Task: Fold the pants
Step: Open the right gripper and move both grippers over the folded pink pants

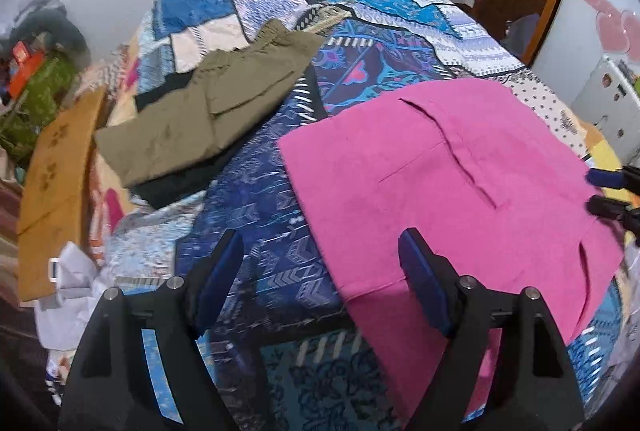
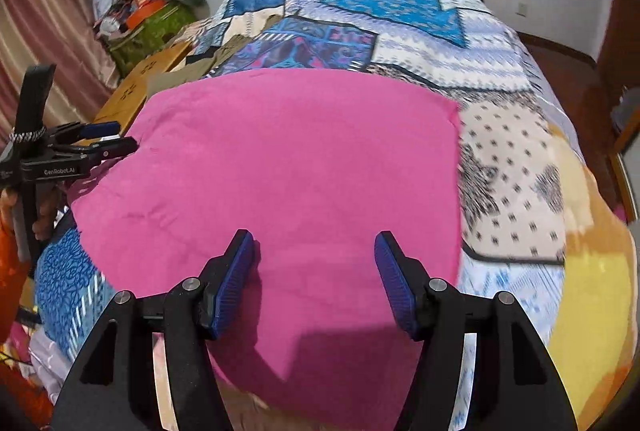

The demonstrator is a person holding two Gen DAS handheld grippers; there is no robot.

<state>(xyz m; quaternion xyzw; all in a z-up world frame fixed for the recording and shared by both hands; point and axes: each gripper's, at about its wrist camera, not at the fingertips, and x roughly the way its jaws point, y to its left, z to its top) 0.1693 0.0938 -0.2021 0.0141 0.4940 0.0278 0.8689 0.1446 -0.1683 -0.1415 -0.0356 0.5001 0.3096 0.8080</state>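
A: Where are the pink pants lying?

B: They are lying folded flat on the patchwork bedspread, toward the near edge of the bed, with a pocket slit facing up in the left wrist view.

A: And what is the left gripper doing?

B: It is hovering with its jaws spread wide, gripping nothing; its left finger is standing over bare bedspread and its right finger over the near left edge of the pants (whether it is touching the cloth, I cannot tell).

A: The right gripper?

B: It is also hanging released, jaws apart, above the near part of the pink cloth, which is filling the middle of its view.

A: Is anything else sitting on the bed?

B: Olive pants are lying folded on a dark garment near the left edge, well apart from the pink pair. A cardboard box is standing just beside that edge.
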